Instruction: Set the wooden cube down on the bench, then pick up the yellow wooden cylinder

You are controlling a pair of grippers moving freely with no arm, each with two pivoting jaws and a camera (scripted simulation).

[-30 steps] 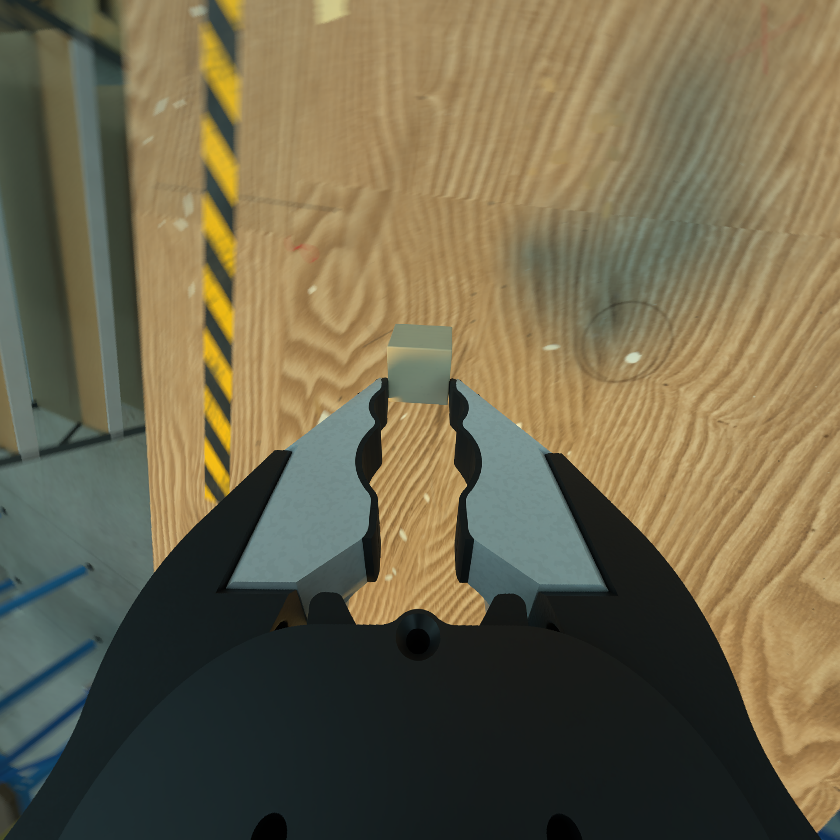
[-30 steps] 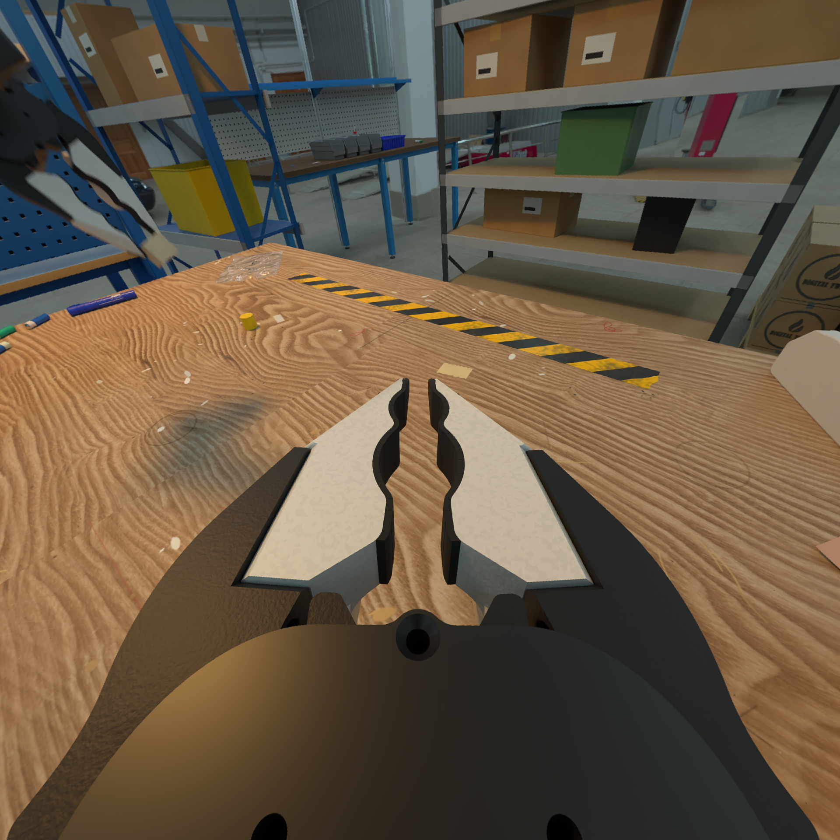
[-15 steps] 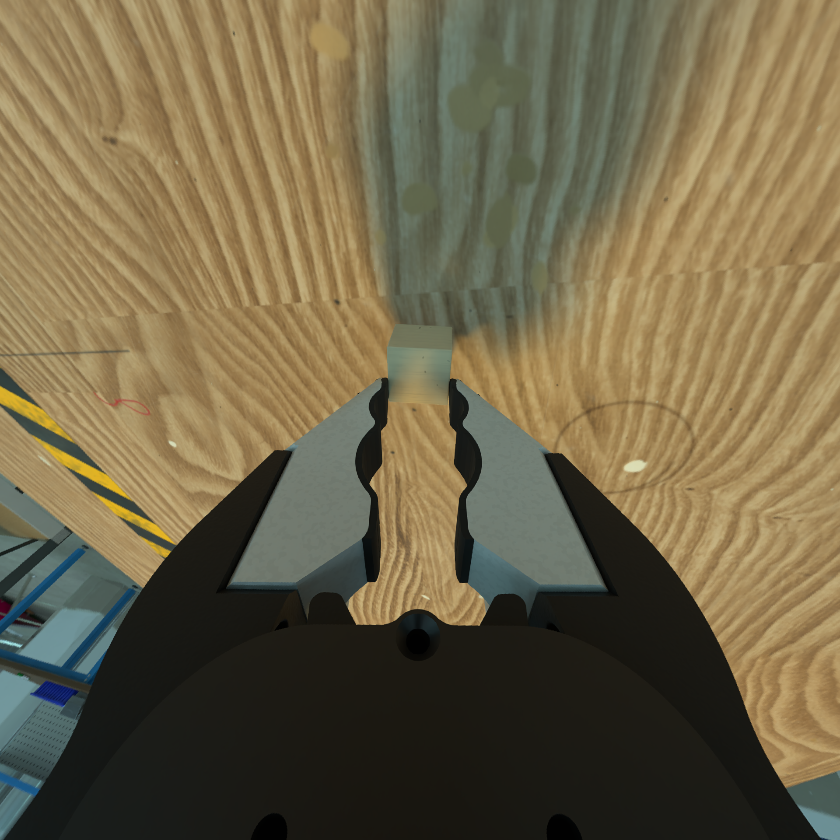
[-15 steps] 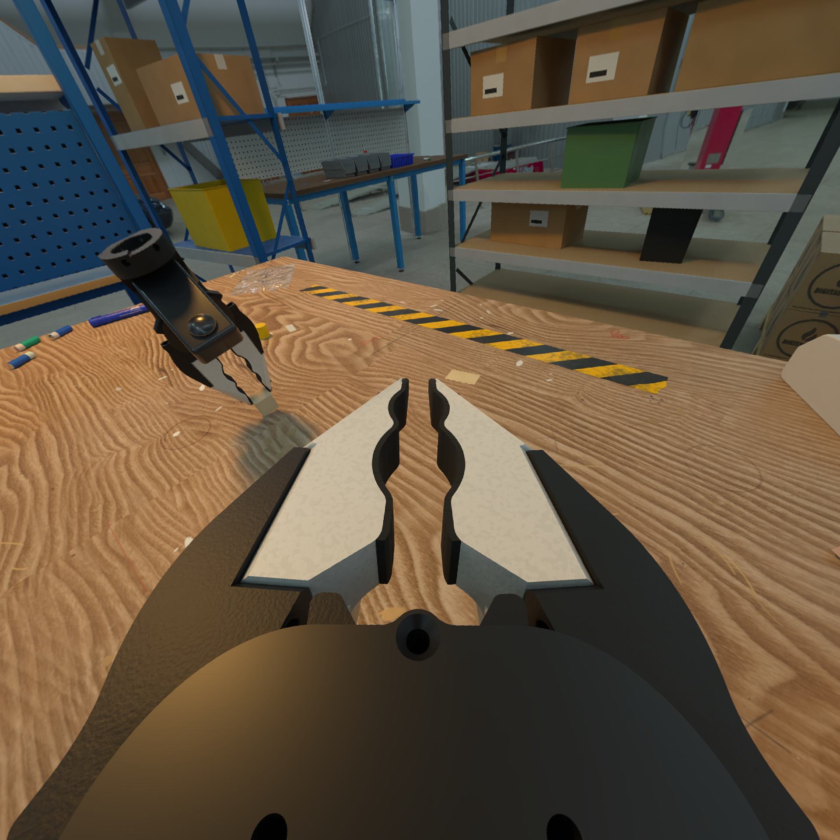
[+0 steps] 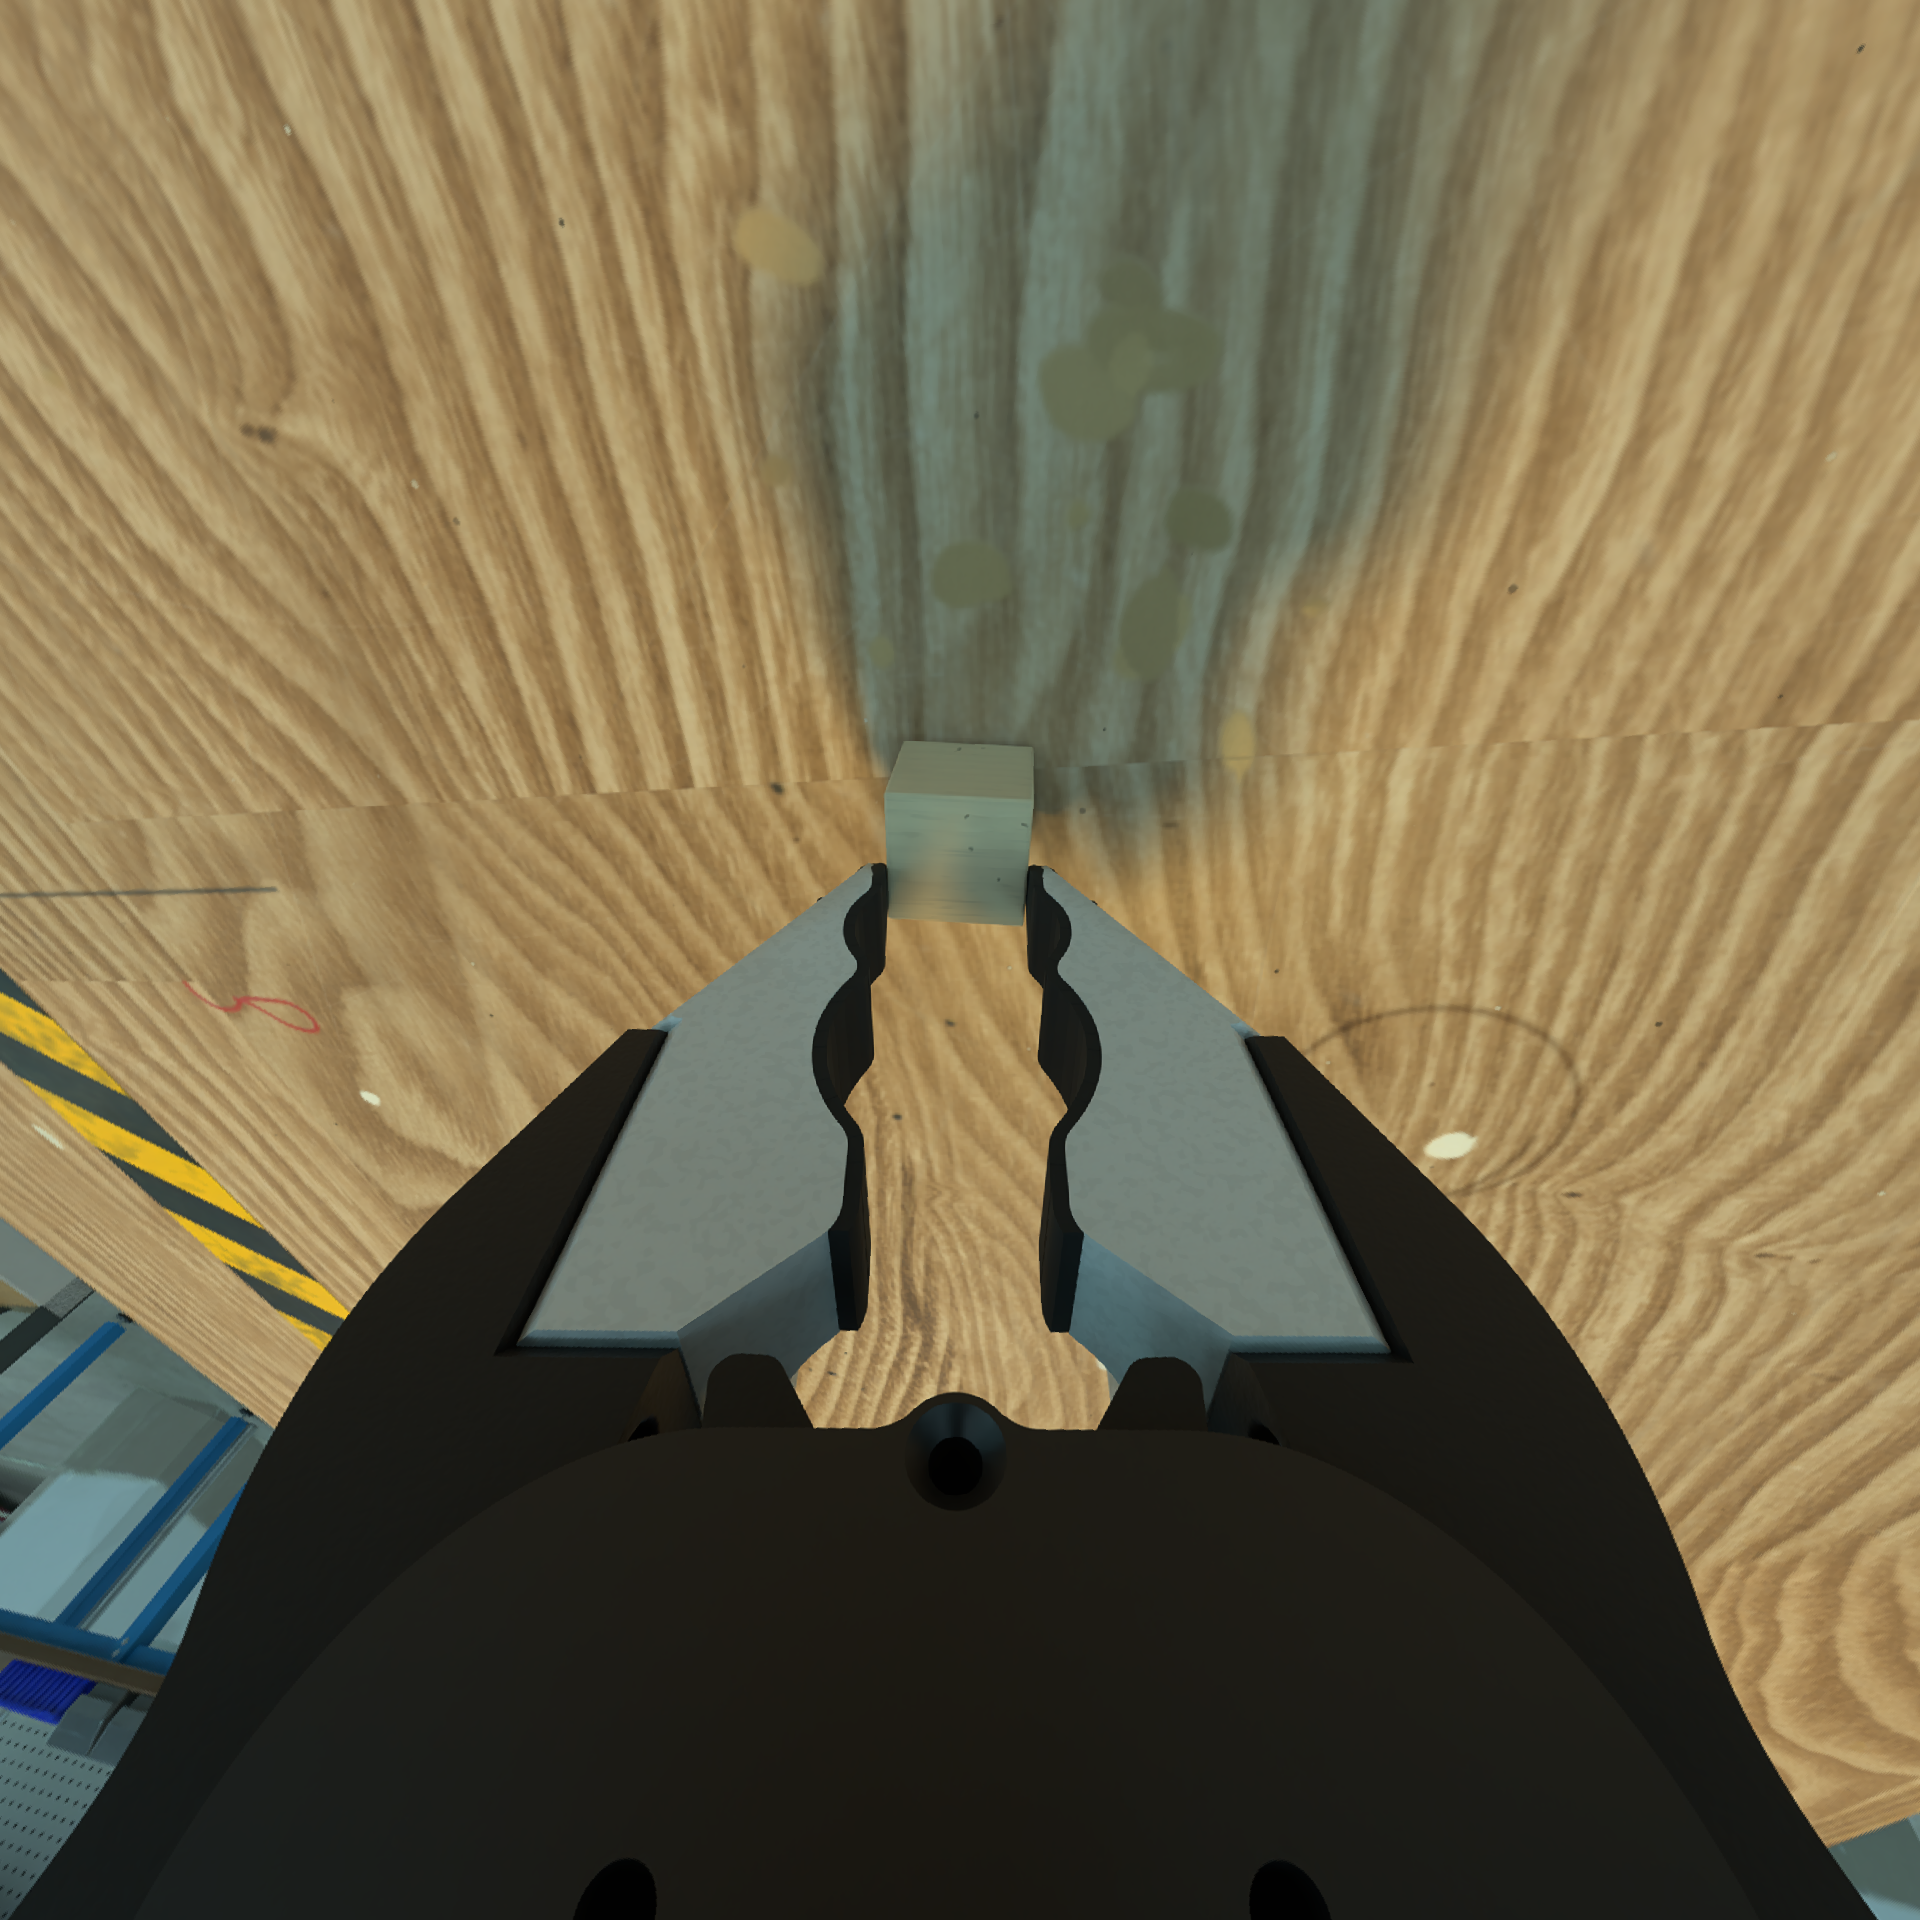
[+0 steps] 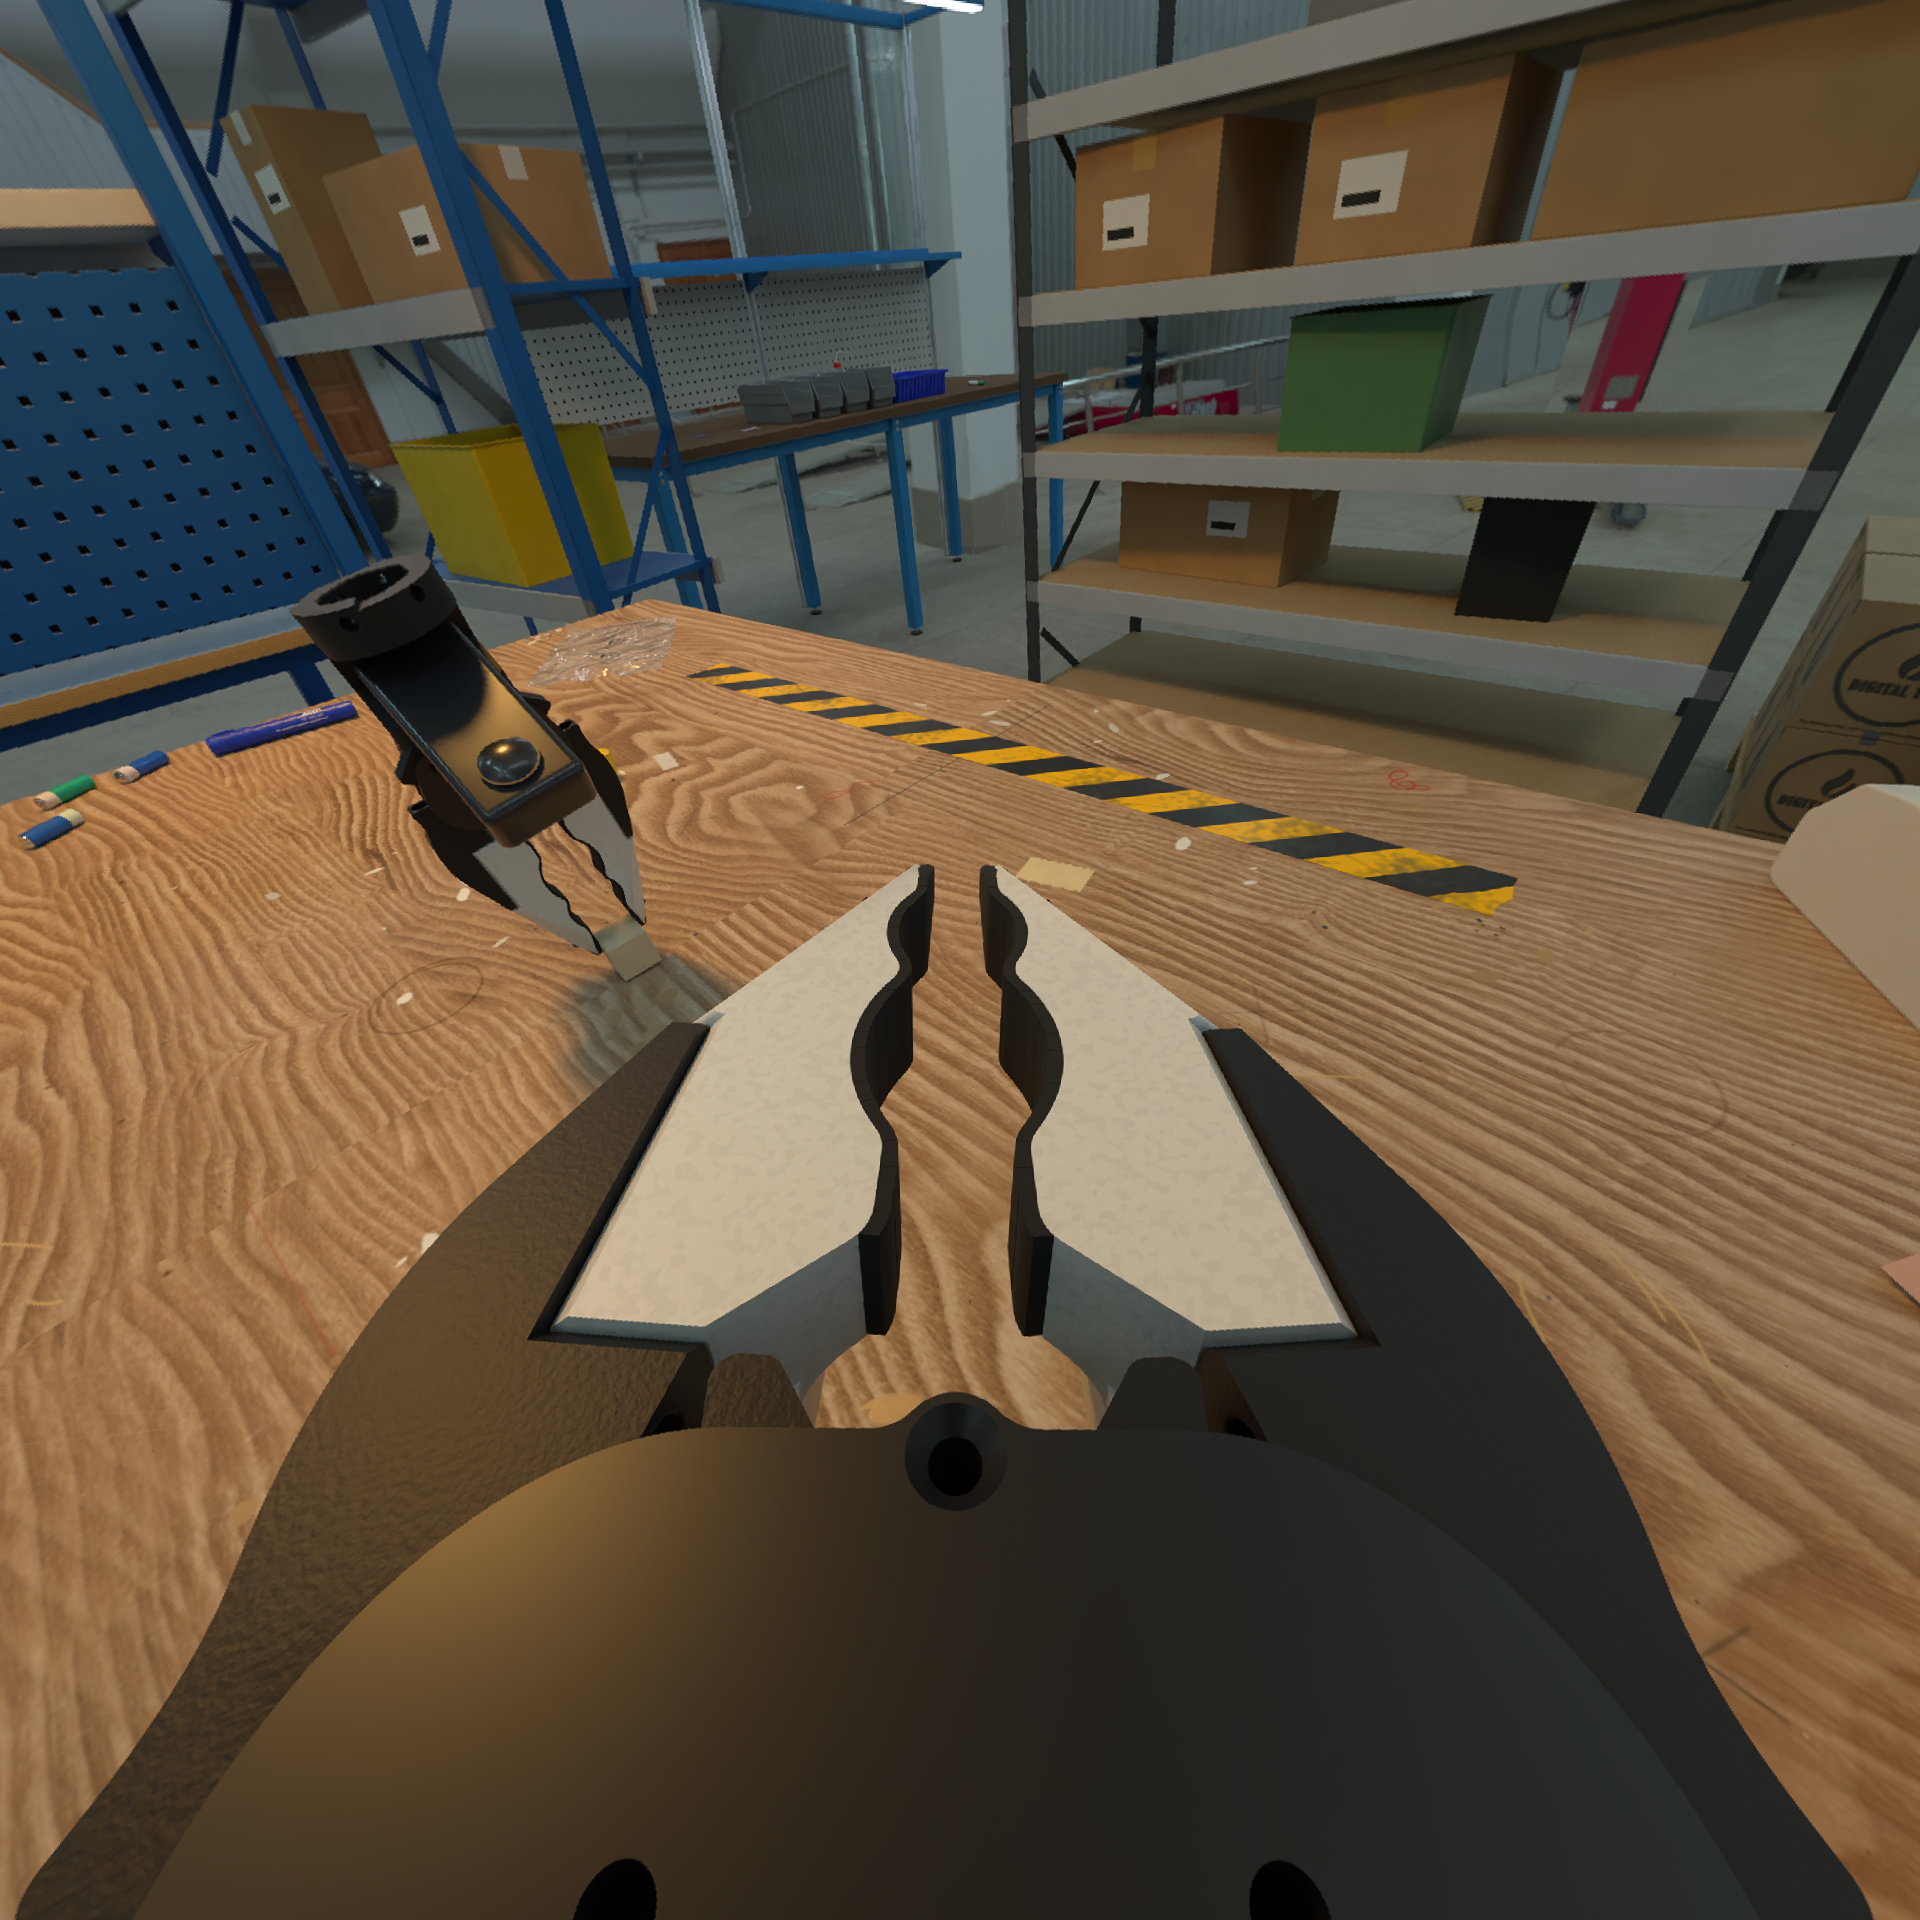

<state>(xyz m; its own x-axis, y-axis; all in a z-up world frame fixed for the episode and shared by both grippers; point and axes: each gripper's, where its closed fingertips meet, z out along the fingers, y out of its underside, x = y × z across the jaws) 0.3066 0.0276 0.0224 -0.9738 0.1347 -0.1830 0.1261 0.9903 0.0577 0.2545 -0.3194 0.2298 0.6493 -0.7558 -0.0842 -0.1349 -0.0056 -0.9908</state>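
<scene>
My left gripper point(image 5: 956, 883) is shut on the pale wooden cube point(image 5: 958, 821), which sits between its fingertips. In the right wrist view the left gripper point(image 6: 613, 925) tilts down over the wooden bench point(image 6: 1351, 1091), and the cube point(image 6: 632, 948) is at or just above the surface, over its own shadow. Only a sliver of the yellow cylinder point(image 6: 607, 761) shows, just behind the left gripper's body. My right gripper point(image 6: 956, 873) hovers low over the middle of the bench, its jaws almost together with nothing between them.
A yellow-and-black hazard stripe point(image 6: 1101, 779) crosses the far side of the bench. Several markers point(image 6: 281, 725) lie at the far left and a crumpled plastic bag point(image 6: 613, 649) at the far edge. A pale box point(image 6: 1860, 873) stands at the right. Shelving racks stand beyond.
My left gripper has come down and toward the bench's middle with the cube, which is now at the surface. My right gripper has barely moved.
</scene>
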